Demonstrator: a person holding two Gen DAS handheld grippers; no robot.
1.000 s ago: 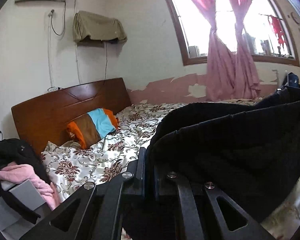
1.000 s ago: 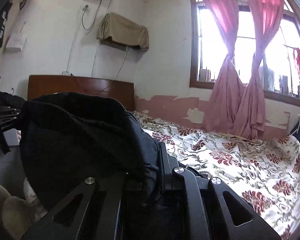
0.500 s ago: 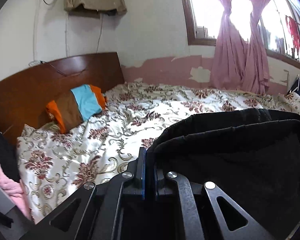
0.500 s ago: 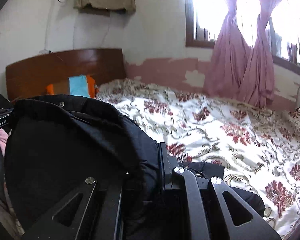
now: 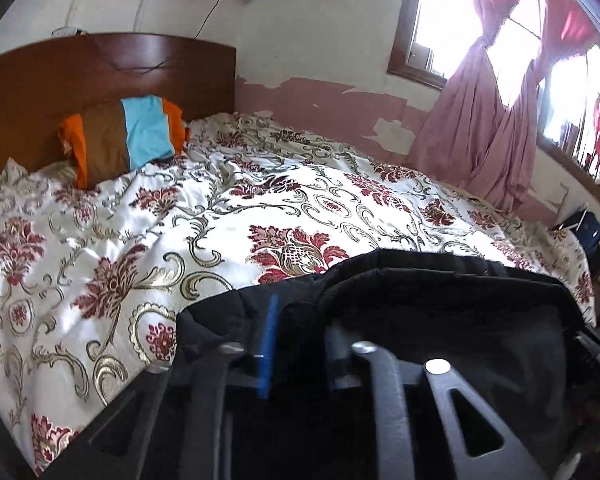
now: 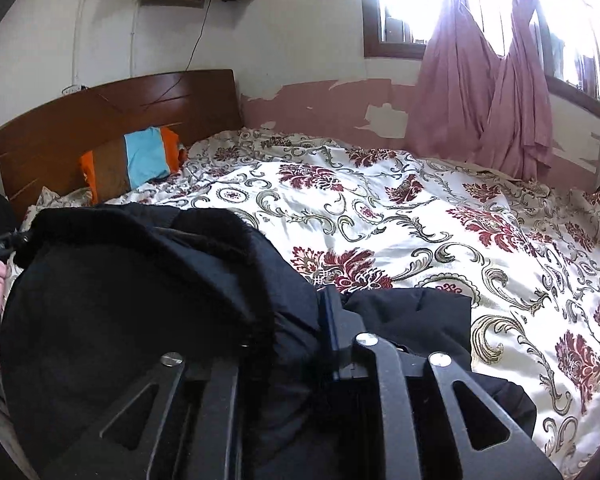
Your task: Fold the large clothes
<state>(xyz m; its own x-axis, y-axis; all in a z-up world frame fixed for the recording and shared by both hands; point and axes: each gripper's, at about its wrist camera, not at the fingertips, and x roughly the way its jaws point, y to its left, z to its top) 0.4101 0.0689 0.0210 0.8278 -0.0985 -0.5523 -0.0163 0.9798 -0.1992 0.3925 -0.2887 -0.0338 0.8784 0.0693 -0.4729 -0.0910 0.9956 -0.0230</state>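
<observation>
The left hand-held gripper (image 5: pixel 296 332) and right hand-held gripper (image 6: pixel 300 328) each pinch the black coat (image 6: pixel 148 304) over the bed (image 6: pixel 440 224).

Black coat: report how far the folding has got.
Done: no finished fold shows. In hand: the black coat is pinched by the left gripper and right gripper, spread between them over the floral bedspread. Left: lay it flat and make the folds.
</observation>
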